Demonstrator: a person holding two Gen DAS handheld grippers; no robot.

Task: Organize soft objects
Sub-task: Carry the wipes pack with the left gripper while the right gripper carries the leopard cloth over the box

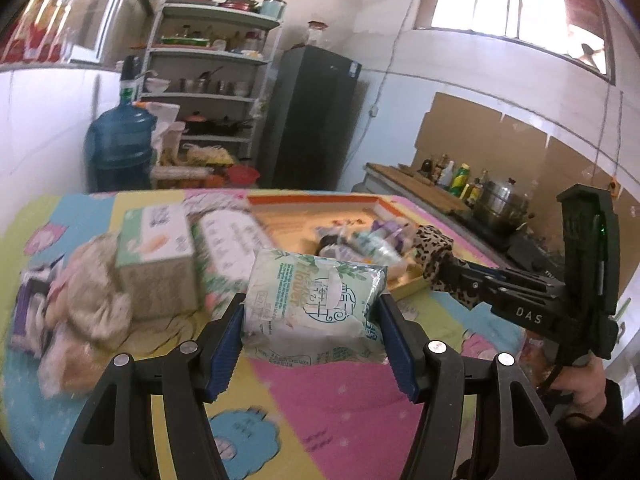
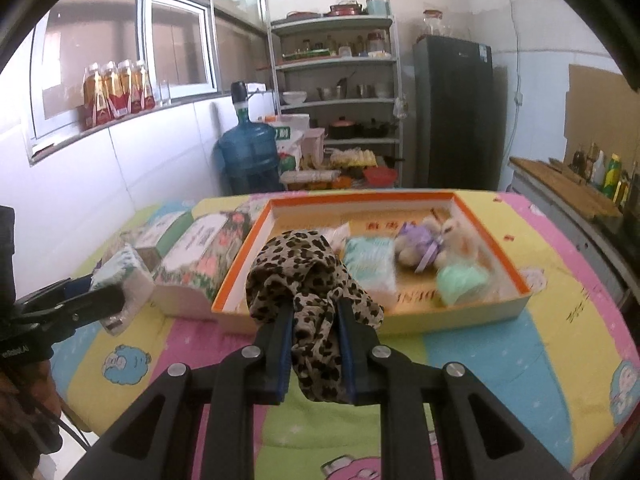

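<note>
**Both grippers loaded above the cartoon-print mat**

Clamped between my left gripper's [image 1: 312,316] blue pads I see a pale green plastic tissue pack [image 1: 314,308], held above the pastel mat [image 1: 340,404]. Left of it lie two boxed tissue cartons [image 1: 156,256] and a beige plush toy [image 1: 88,304]. On the right, the other gripper carries the leopard-print cloth [image 1: 434,252].

From the right wrist, my right gripper [image 2: 314,320] is clenched on that leopard-print cloth, near the front edge of the orange-rimmed shallow box [image 2: 516,268]. Inside the box sit a lilac-dressed plush bear [image 2: 418,246] and a mint green soft pack [image 2: 462,280].
</note>
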